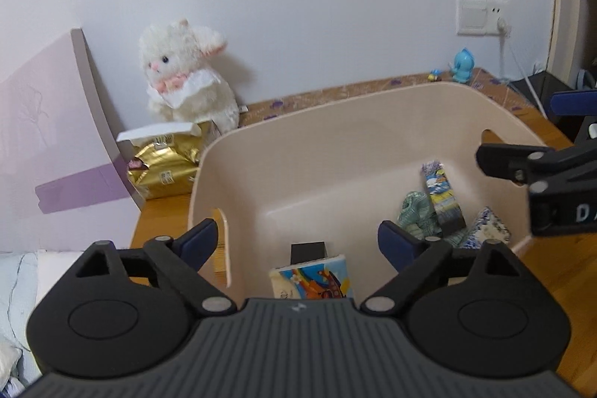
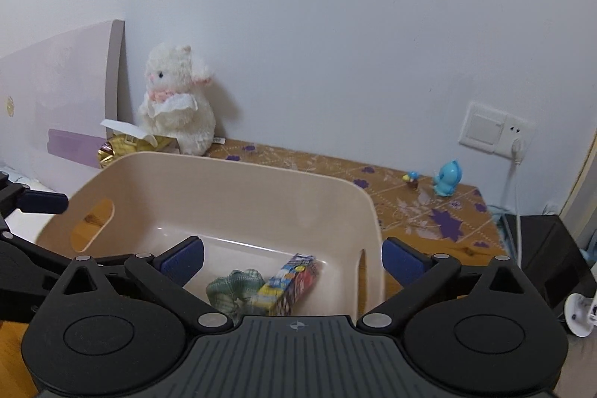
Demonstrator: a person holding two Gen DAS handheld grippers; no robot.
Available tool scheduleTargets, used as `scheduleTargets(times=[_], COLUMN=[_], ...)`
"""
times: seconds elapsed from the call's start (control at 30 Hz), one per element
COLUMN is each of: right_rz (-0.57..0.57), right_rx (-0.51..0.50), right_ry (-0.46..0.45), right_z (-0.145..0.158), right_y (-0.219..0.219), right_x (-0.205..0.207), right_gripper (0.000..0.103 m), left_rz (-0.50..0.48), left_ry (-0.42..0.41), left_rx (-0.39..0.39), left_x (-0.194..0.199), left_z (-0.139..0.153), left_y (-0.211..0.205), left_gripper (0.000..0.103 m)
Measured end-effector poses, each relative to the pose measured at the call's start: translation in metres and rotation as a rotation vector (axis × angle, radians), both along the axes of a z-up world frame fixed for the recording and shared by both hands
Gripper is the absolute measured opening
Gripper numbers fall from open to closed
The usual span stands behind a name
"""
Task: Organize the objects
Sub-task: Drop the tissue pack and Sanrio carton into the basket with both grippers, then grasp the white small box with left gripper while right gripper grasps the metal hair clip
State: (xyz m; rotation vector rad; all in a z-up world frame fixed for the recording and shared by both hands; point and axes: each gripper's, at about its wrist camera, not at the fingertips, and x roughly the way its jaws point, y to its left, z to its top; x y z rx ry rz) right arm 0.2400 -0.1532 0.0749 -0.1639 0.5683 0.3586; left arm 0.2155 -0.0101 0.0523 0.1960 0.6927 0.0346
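A beige plastic bin [image 1: 298, 152] with handle cut-outs stands on the wooden desk; it also shows in the right wrist view [image 2: 231, 189]. Inside lie a colourful cartoon packet [image 1: 311, 280], a small black box [image 1: 308, 250], a green checked cloth [image 1: 416, 213], a long colourful box [image 1: 442, 196] and a blue-white floral packet [image 1: 487, 230]. The cloth [image 2: 233, 290] and long box [image 2: 291, 282] show in the right wrist view too. My left gripper [image 1: 298, 243] is open and empty above the bin's near edge. My right gripper [image 2: 293, 262] is open and empty over the bin's right side.
A white plush bunny [image 1: 186, 77] sits against the wall beside a gold foil bag [image 1: 164, 166] and a leaning pink board [image 1: 48, 144]. A blue toy figure [image 2: 447, 178] and a tiny figure [image 2: 412, 178] stand on the patterned mat [image 2: 410, 207]. A wall socket [image 2: 496, 129] holds a cable.
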Motion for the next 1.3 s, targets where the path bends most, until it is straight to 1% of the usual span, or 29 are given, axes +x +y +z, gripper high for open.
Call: scheduleTargets(times=[0.1, 0.13, 0.27, 0.47, 0.57, 0.67, 0.77, 0.83, 0.97, 1.07, 1.17, 1.3], right_rz=[0.007, 0.011, 0.026, 0.051, 0.063, 0.068, 0.072, 0.072, 0.071, 0.069, 0.064, 0.050], right_rx=[0.016, 0.017, -0.002, -0.026, -0.038, -0.066, -0.082, -0.084, -0.098, -0.116, -0.097, -0.061], right_ry=[0.003, 0.003, -0.002, 0.021, 0.045, 0.071, 0.111, 0.142, 0.194, 0.225, 0.263, 0.321], right_z=[0.006, 0.007, 0.006, -0.008, -0.017, -0.031, -0.047, -0.058, -0.078, -0.091, -0.103, -0.116], right_y=[-0.008, -0.010, -0.014, -0.012, -0.009, -0.005, -0.002, 0.001, 0.008, 0.014, 0.016, 0.017], right_x=[-0.013, -0.018, -0.039, -0.063, -0.071, -0.074, -0.075, -0.073, -0.070, -0.068, -0.063, -0.055], right_gripper=[0.103, 0.103, 0.103, 0.103, 0.103, 0.103, 0.103, 0.103, 0.103, 0.103, 0.103, 0.103], left_rz=[0.011, 0.014, 0.024, 0.054, 0.060, 0.063, 0.080, 0.087, 0.092, 0.093, 0.089, 0.086], left_ry=[-0.022, -0.026, -0.032, -0.041, -0.050, -0.036, -0.013, 0.017, 0.065, 0.093, 0.125, 0.142], left_rx=[-0.003, -0.008, -0.023, -0.067, -0.073, -0.086, -0.104, -0.116, -0.115, -0.141, -0.177, -0.191], left_x=[-0.016, -0.021, -0.042, -0.069, -0.080, -0.087, -0.090, -0.089, -0.084, -0.080, -0.073, -0.065], left_z=[0.006, 0.006, 0.004, -0.002, -0.006, -0.013, -0.024, -0.036, -0.058, -0.072, -0.083, -0.094], left_y=[0.004, 0.007, 0.013, 0.025, 0.031, 0.036, 0.040, 0.042, 0.042, 0.043, 0.044, 0.041], left_gripper=[0.095, 0.098, 0.098, 0.098, 0.098, 0.098, 0.098, 0.098, 0.098, 0.098, 0.098, 0.098])
